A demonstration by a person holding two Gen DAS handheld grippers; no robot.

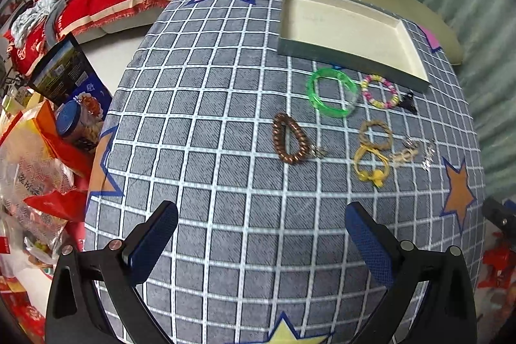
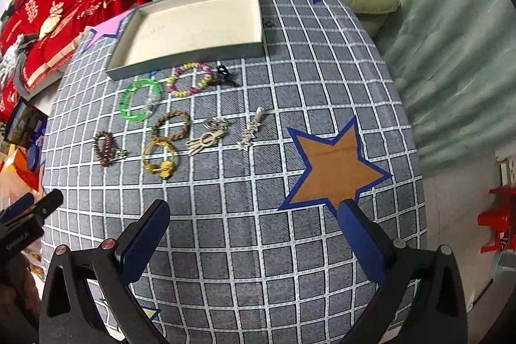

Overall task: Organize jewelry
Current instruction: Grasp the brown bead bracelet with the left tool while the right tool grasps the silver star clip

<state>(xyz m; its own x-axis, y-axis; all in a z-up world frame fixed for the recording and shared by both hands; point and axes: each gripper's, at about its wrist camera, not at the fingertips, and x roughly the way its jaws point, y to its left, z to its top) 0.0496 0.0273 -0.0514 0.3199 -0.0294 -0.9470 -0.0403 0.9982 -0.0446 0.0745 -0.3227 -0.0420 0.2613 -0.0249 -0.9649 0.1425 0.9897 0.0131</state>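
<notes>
The left gripper is spread wide and grasps nothing; it hangs above the checked cloth, near its front edge. The right gripper is also released and empty, with an orange star of the cloth just beyond its right finger.

The jewelry lies on the cloth in front of the box, going left to right: a brown coil band, a green bangle, a yellow tie touching a braided ring, a bead bracelet, a black clip, a pale pendant and a silver charm. The box is open and nothing lies inside it. The green bangle and the bead bracelet are just beside its front wall.
</notes>
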